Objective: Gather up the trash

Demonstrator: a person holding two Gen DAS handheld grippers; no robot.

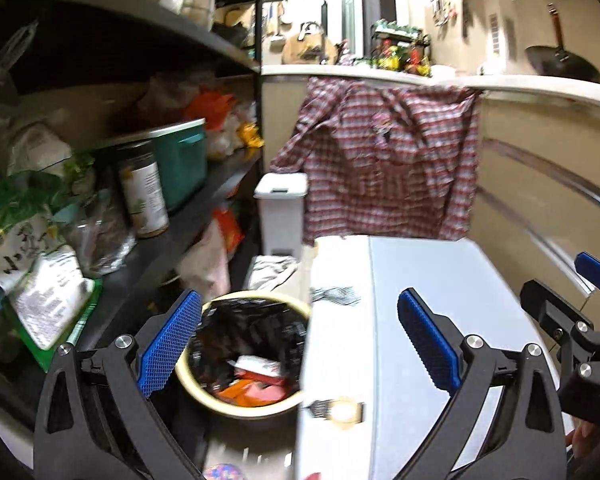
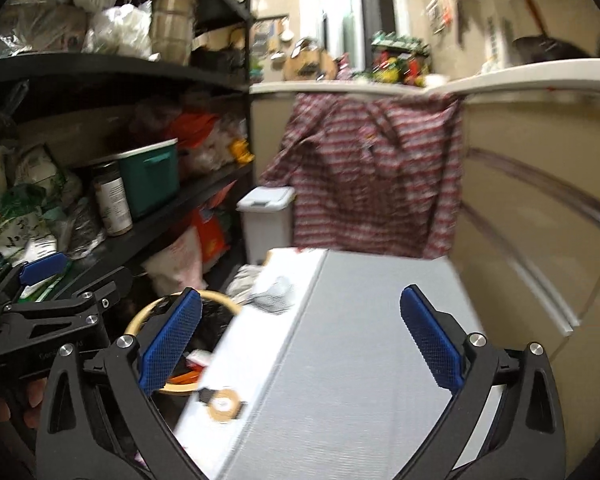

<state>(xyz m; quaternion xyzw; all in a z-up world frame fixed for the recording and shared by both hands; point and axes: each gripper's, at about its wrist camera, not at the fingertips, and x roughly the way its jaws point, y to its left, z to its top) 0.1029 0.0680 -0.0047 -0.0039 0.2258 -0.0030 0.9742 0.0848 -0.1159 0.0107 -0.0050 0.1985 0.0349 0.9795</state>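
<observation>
the round cream bin lined with a black bag (image 1: 244, 356), holding red and orange wrappers, sits beside a large white cardboard box (image 1: 416, 340) and below the dark metal shelf (image 1: 204, 216). left gripper (image 1: 300, 344) and right gripper (image 2: 300, 340) both gape wide, holding nothing.

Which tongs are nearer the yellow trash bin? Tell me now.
Left. The left tongs hang open almost over the yellow trash bin; the right tongs, also open, sit farther right over the white box.
</observation>
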